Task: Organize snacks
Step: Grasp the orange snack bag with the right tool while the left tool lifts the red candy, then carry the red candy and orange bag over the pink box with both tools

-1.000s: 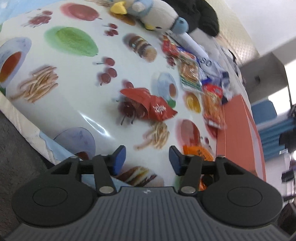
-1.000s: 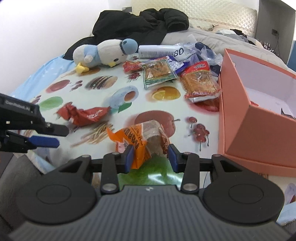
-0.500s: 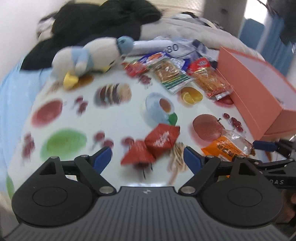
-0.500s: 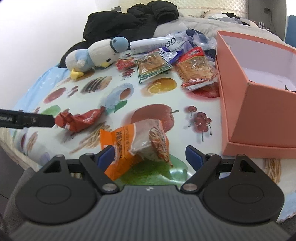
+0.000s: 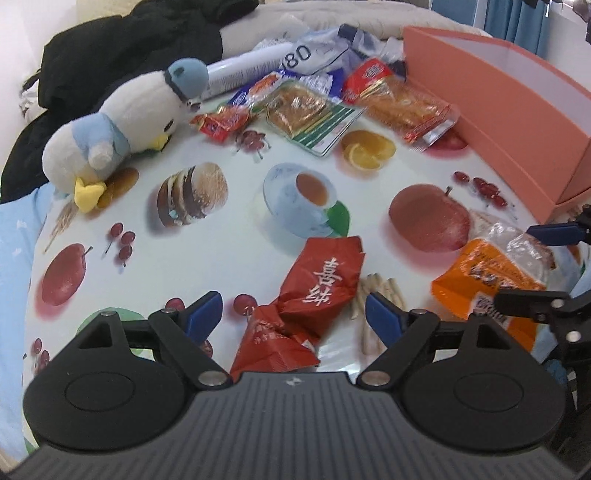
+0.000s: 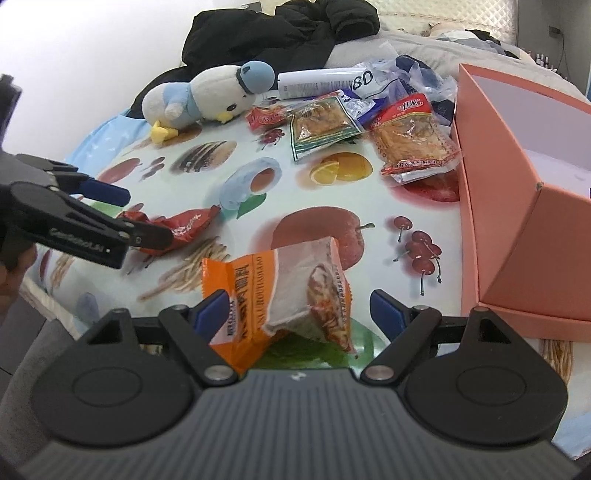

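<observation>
Food-print cloth (image 5: 229,266) under crumpled red snack packet (image 5: 317,288), white characters.

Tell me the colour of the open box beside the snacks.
Salmon pink outside, white inside; the box shows best in the right wrist view.

Plush bird (image 5: 122,122), black jacket (image 6: 288,29), spray can (image 5: 247,70)

**Where everything sits on the bed right now**

Everything's spread over the printed cloth (image 6: 122,147). The open box (image 6: 517,206) takes the right edge. Just left of it is a cluster of snack packs (image 6: 413,140), with a tube (image 6: 317,83) behind them. The plush bird (image 6: 207,96) lies further left, and the jacket (image 6: 280,29) is piled behind it. Nearer the front, a crumpled packet (image 5: 317,284) sits left of the noodle pack (image 6: 295,295).
</observation>
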A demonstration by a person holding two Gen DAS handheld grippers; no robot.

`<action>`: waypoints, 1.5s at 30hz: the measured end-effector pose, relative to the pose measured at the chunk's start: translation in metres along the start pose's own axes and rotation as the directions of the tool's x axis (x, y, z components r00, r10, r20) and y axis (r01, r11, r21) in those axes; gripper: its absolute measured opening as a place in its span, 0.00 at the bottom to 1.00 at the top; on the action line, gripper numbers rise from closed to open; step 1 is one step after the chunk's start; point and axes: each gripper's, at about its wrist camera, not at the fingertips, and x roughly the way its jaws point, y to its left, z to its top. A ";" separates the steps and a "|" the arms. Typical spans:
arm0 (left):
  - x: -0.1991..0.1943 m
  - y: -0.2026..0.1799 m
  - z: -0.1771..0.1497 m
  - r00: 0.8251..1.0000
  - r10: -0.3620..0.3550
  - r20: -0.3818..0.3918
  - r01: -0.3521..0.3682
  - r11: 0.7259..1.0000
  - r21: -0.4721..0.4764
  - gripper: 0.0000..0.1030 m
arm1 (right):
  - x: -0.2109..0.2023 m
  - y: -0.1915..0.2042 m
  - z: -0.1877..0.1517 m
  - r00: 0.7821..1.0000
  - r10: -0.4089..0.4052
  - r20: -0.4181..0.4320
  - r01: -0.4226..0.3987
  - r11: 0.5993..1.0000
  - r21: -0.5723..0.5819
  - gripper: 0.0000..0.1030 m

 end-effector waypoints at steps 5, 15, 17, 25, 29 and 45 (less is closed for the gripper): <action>0.012 0.002 -0.002 0.999 -0.008 -0.041 0.008 1.000 -0.005 0.74 | 0.005 -0.001 0.000 1.000 0.023 -0.012 -0.023 1.000 0.001 0.82; 0.019 0.001 -0.008 0.998 -0.006 -0.058 0.003 0.999 -0.054 0.53 | 0.008 -0.001 0.002 0.999 0.037 -0.029 -0.037 0.999 0.003 0.71; 0.017 -0.001 -0.009 0.999 -0.001 -0.053 -0.002 0.998 -0.067 0.51 | 0.008 -0.001 0.001 0.999 0.040 -0.037 -0.040 0.999 0.001 0.68; 0.005 -0.005 -0.018 1.000 -0.014 -0.016 0.010 0.974 -0.225 0.50 | 0.002 0.007 -0.001 0.999 0.034 -0.035 -0.036 0.998 -0.044 0.59; -0.008 -0.010 -0.018 1.000 -0.019 0.012 0.022 0.949 -0.314 0.50 | -0.003 0.004 -0.001 0.999 0.018 -0.029 -0.019 1.000 -0.021 0.58; -0.090 -0.028 -0.008 0.995 0.024 0.102 0.029 0.871 -0.491 0.50 | -0.071 -0.011 0.026 0.992 -0.035 0.121 0.024 0.996 0.089 0.57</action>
